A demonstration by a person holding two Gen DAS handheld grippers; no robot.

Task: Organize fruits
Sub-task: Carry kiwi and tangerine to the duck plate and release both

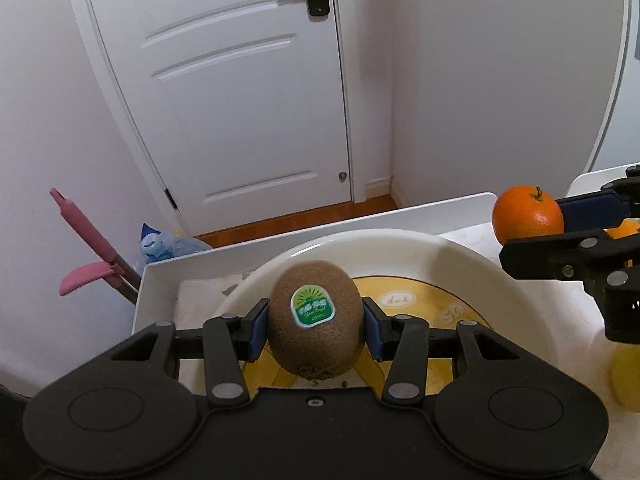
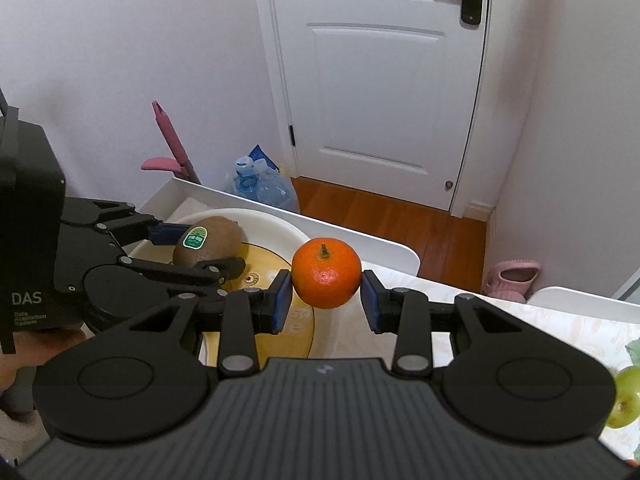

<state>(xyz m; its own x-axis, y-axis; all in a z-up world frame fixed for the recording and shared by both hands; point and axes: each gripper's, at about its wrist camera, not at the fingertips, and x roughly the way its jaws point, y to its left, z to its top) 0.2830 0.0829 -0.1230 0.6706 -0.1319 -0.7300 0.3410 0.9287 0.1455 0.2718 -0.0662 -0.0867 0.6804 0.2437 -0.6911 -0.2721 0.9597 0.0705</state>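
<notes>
My left gripper (image 1: 316, 326) is shut on a brown kiwi (image 1: 316, 322) with a green sticker and holds it over a white bowl (image 1: 460, 256) with a yellow inside. My right gripper (image 2: 325, 300) is shut on an orange (image 2: 326, 273) and holds it above the table, just right of the bowl (image 2: 288, 232). In the left wrist view the orange (image 1: 527, 214) and the right gripper (image 1: 560, 232) show at the right. In the right wrist view the kiwi (image 2: 210, 242) and the left gripper (image 2: 188, 250) show at the left.
The bowl sits on a white table (image 1: 360, 220) with a pale patterned cloth (image 2: 560, 320). Green grapes (image 2: 626, 396) lie at the right edge. A yellow-green fruit (image 1: 626, 376) lies right of the bowl. Beyond the table are a water jug (image 2: 260, 184), a pink-handled tool (image 2: 170, 140) and a white door (image 2: 380, 80).
</notes>
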